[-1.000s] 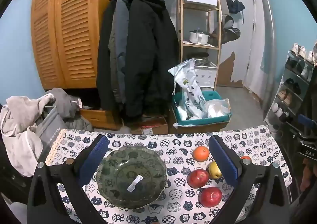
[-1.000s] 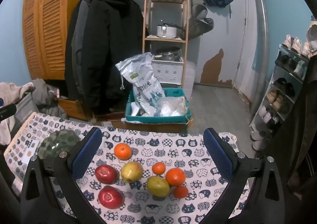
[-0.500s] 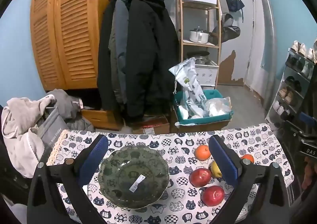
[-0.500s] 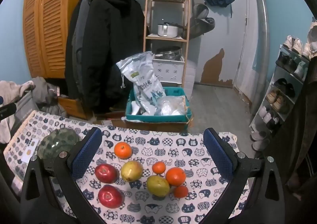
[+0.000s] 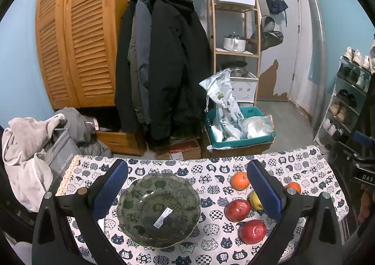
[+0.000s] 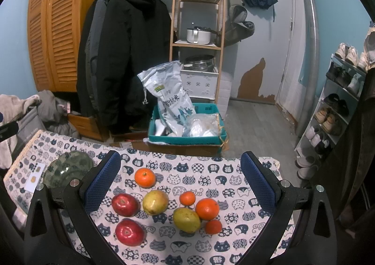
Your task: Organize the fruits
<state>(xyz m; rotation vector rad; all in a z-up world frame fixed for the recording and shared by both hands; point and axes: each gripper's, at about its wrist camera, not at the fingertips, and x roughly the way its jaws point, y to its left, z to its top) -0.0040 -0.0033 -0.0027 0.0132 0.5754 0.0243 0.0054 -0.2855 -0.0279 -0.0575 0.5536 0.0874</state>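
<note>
Eight fruits (image 6: 164, 206) lie loose toward the table's right edge while the empty green bowl (image 5: 159, 208) waits near its left, so you hold both the left gripper (image 5: 187, 192) and right gripper (image 6: 180, 185) above them, jaws wide apart, ready to pick.

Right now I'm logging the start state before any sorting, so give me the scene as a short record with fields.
surface: table with cat-print cloth
bowl: green glass bowl, no fruit inside, a label strip lying in it
red apples: two
yellow-green fruits: two
oranges: four, all loose on the cloth, largest
left tongs: open, over the bowl, holding nothing
right tongs: open, over the fruit, holding nothing
</note>
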